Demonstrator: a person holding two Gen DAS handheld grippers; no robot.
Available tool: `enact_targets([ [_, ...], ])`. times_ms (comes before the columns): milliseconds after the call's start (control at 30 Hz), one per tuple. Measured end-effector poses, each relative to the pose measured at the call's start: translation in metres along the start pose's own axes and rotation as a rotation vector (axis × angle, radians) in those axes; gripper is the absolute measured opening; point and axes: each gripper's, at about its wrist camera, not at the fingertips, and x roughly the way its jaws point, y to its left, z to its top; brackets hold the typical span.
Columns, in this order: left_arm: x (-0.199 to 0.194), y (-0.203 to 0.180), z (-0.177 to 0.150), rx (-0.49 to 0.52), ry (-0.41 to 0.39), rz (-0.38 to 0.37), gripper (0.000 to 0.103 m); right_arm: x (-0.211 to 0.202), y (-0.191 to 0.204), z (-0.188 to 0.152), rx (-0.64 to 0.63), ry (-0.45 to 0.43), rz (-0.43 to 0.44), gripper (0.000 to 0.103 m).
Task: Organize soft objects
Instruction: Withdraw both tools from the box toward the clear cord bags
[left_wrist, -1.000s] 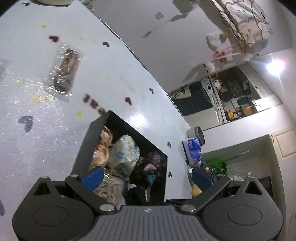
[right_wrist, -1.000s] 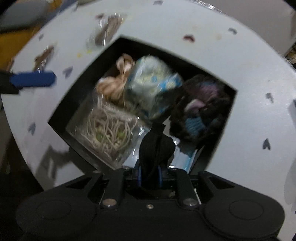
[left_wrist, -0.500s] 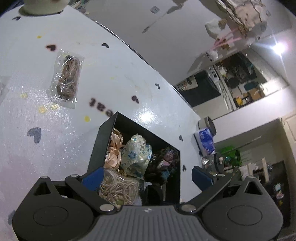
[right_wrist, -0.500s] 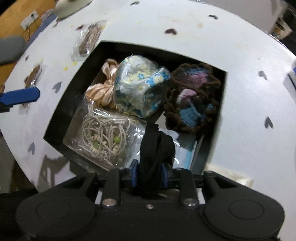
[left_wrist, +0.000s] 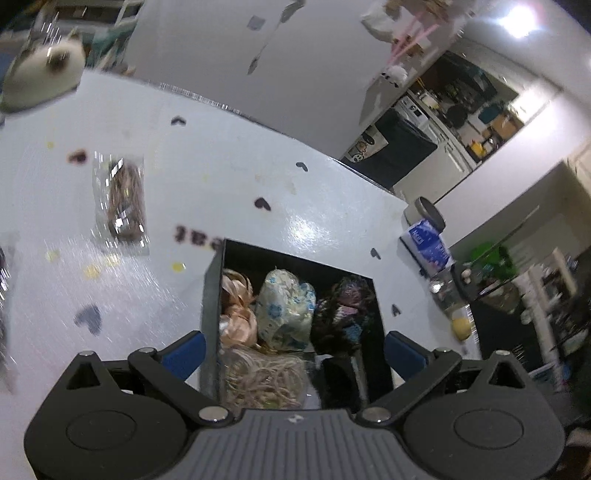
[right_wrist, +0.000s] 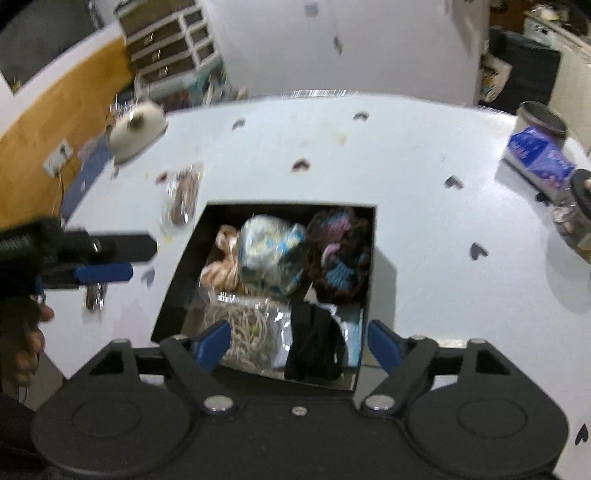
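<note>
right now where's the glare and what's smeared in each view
Left wrist view: glare patch on the white table behind the black box, a blown-out ceiling light, and a streaked packet. Right wrist view: overall motion blur, worst on the left hand-held gripper.

The table (right_wrist: 424, 229) was white, dotted with small dark hearts and a few yellow spots. The box (right_wrist: 177, 273) was black. In it lay a peach satin ribbon (right_wrist: 221, 266), a pale blue pouch (right_wrist: 273, 254) with blue and cream flowers, a dark brown crochet piece (right_wrist: 340, 258) with pink and blue patches, cream cords (right_wrist: 247, 336) with green beads, and a black cloth (right_wrist: 314, 347). Both grippers' fingers (right_wrist: 212, 343) were blue.
</note>
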Motion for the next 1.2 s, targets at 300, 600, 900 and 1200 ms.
enact_targets([
  [300,-0.01,-0.018,-0.01,0.183,-0.038,0.099,0.103,-0.031,-0.012,-0.016,0.088,-0.209,-0.043,0.099],
  [600,-0.019,-0.019,-0.017,0.237,-0.106,0.154,0.103,-0.042,-0.011,-0.029,0.086,-0.329,-0.102,0.103],
  [900,-0.029,-0.001,-0.013,0.227,-0.124,0.161,0.103,-0.039,0.0,-0.035,0.061,-0.376,-0.166,0.103],
  [1200,-0.041,0.03,0.002,0.23,-0.13,0.155,0.103,-0.033,0.025,-0.031,0.065,-0.39,-0.207,0.103],
])
